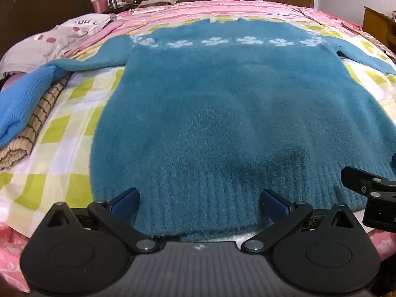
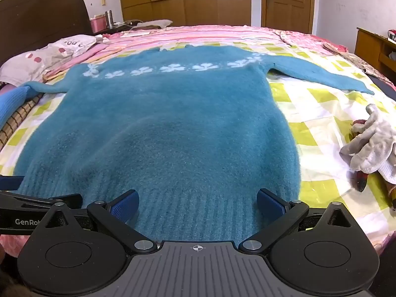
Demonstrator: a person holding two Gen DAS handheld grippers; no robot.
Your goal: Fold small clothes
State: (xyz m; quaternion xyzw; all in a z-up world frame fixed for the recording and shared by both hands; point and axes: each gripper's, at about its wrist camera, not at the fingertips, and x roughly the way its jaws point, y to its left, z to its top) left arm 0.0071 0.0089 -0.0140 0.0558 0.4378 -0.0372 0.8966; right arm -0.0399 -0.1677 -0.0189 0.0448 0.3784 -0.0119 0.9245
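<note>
The teal sweater [image 1: 222, 113] lies flat on the bed [image 1: 74, 113], not folded yet. Both tongs, left [image 1: 199, 204] and right [image 2: 196, 203], stand wide apart, holding nothing.

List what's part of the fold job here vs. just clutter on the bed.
Job: teal sweater, left gripper, right gripper, both open at the hem.

Clutter: blue knit, checked cloth, pillow, grey-white rag, flask.

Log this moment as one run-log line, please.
stage: pre-grasp | teal sweater: flat on bed, unfolded, sleeves spread | left gripper: open over hem | right gripper: open over hem | held: nothing
</note>
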